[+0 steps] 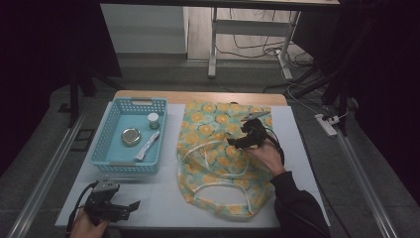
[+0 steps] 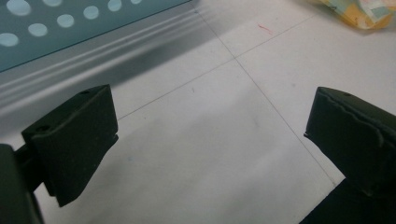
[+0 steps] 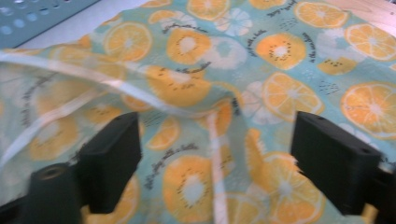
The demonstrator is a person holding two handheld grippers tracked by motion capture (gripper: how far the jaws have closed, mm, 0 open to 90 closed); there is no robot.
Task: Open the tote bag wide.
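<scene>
A: White desk [image 1: 163,198] first. Why is the turquoise cloth bag printed with orange slices [image 1: 218,148] spread flat over the right half, from the far edge almost to the near edge?

B: Probably so it can be opened for loading; its white handles [image 1: 233,193] lie loose toward the near edge.

A: And the light-blue perforated plastic basket [image 1: 111,134]?

B: Left half, just beside the bag. It holds a round metal tin [image 1: 131,136], a small white-capped jar [image 1: 153,119] and a white tube [image 1: 147,146], likely waiting there within reach.

A: Tongs?

B: Right gripper [image 1: 236,141] hovers over the bag's middle, jaws apart, nothing pinched; in the right gripper view only a fabric fold [image 3: 187,105] lies beyond them. Left gripper [image 1: 130,205] sits at the near-left corner, jaws wide, over bare desk, seemingly parked until needed.
</scene>
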